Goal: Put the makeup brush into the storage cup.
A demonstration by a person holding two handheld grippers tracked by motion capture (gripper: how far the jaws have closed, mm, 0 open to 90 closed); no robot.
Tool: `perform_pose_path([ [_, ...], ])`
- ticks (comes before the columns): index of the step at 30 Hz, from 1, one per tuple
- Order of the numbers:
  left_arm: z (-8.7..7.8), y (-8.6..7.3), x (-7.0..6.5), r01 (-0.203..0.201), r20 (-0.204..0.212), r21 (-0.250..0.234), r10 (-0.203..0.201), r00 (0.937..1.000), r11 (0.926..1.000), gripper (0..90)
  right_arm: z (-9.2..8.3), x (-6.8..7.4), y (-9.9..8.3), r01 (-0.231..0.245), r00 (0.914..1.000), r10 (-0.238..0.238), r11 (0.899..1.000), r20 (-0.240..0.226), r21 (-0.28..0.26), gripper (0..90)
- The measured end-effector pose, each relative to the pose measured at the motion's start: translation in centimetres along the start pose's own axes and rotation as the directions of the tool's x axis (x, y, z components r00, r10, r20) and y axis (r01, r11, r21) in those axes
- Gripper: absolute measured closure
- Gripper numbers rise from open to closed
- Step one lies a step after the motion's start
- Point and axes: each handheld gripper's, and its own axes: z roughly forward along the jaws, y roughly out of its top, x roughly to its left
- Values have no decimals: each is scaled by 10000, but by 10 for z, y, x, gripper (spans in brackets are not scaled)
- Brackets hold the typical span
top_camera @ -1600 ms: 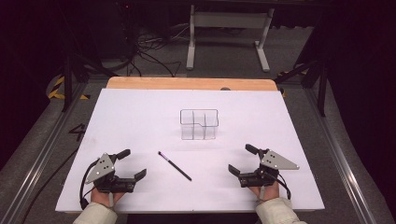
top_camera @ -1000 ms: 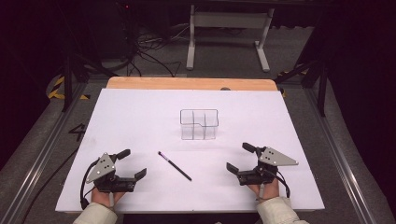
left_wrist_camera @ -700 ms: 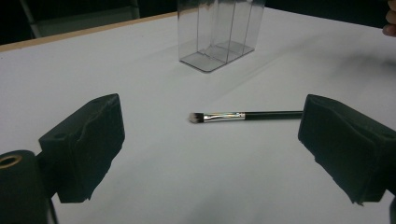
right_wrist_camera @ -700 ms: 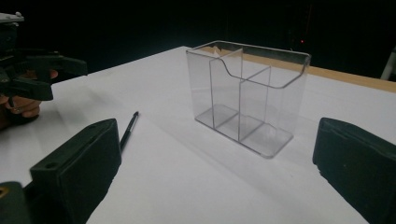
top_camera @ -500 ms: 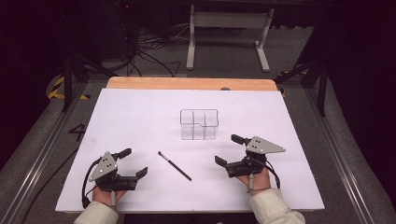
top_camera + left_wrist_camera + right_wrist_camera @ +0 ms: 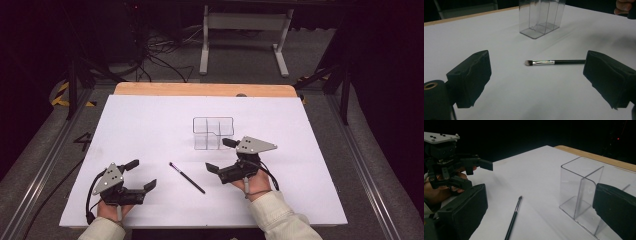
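Approaching the makeup brush (image 6: 187, 177), by the look of it: right gripper (image 6: 222, 155) hovering jaws apart between brush and clear divided holder (image 6: 213, 133). Left gripper (image 6: 138, 175) resting wide open near the surface (image 6: 310, 190) edge. Brush flat, untouched. Next, probably: lowering over the handle, closing squarely.

A lab recording space: a white-covered table (image 6: 150, 125) stands on grey carpet, with tangled cables (image 6: 160, 60) and a metal stand (image 6: 245, 30) beyond it amid blacked-out surroundings.
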Motion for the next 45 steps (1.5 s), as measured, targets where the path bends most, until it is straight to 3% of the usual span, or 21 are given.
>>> perform_pose_path([
  [4, 0, -1, -1, -21, 51, 26, 21, 10000, 10000, 84, 18, 7, 5, 332, 9992, -330, 9994, -234, 78, 5],
  [9, 0, -1, -1, -103, 37, 33, 103, 9999, 9999, 83, 28, 11, 7, 539, 9981, -539, 9985, -301, -15, 8],
  [18, 0, 0, -1, -51, 75, 110, 50, 10000, 9999, 87, 41, 15, 15, 584, 9976, -576, 9981, -380, 213, 5],
  [22, 2, -1, -3, -113, 58, 186, 112, 9999, 9998, 87, 48, 19, 21, 692, 9975, -672, 9920, -232, 1055, 6],
  [26, 2, 0, -3, -197, 34, 223, 196, 9998, 9996, 87, 54, 23, 25, 823, 9963, -775, 9858, -381, 1467, 46],
  [31, 1, -1, -2, -137, 67, 146, 136, 9999, 9998, 84, 61, 31, 33, 1415, 9899, -1391, 9508, -282, 2757, 77],
  [32, 1, -1, -2, -159, 64, 145, 159, 9999, 9998, 84, 61, 31, 33, 1415, 9899, -1391, 9508, -282, 2757, 77],
  [33, 1, -1, -3, -140, 52, 143, 139, 9999, 9998, 84, 65, 33, 36, 1293, 9912, -1312, 9340, -167, 3330, 110],
  [34, 1, -1, -3, -161, 57, 153, 160, 9999, 9998, 85, 66, 33, 38, 1291, 9909, -1344, 9262, -97, 3544, 126],
  [35, 2, -1, -3, -101, 66, 147, 100, 9999, 9998, 85, 66, 33, 38, 1291, 9909, -1344, 9262, -97, 3544, 126],
  [39, 1, -1, -3, -168, 130, 245, 164, 9998, 9996, 87, 73, 33, 42, 1007, 9929, -1185, 8910, 125, 4428, 162],
  [40, 1, -1, -3, -171, 107, 241, 169, 9998, 9996, 87, 73, 33, 42, 1007, 9929, -1185, 8910, 125, 4428, 162],
  [41, 1, -1, -3, -174, 112, 249, 171, 9998, 9995, 87, 75, 34, 45, 910, 9930, -1157, 8713, 218, 4822, 194],
  [45, 2, -1, -3, -170, 112, 237, 167, 9998, 9996, 88, 78, 33, 49, 980, 9920, -1251, 8412, 151, 5318, 264],
])
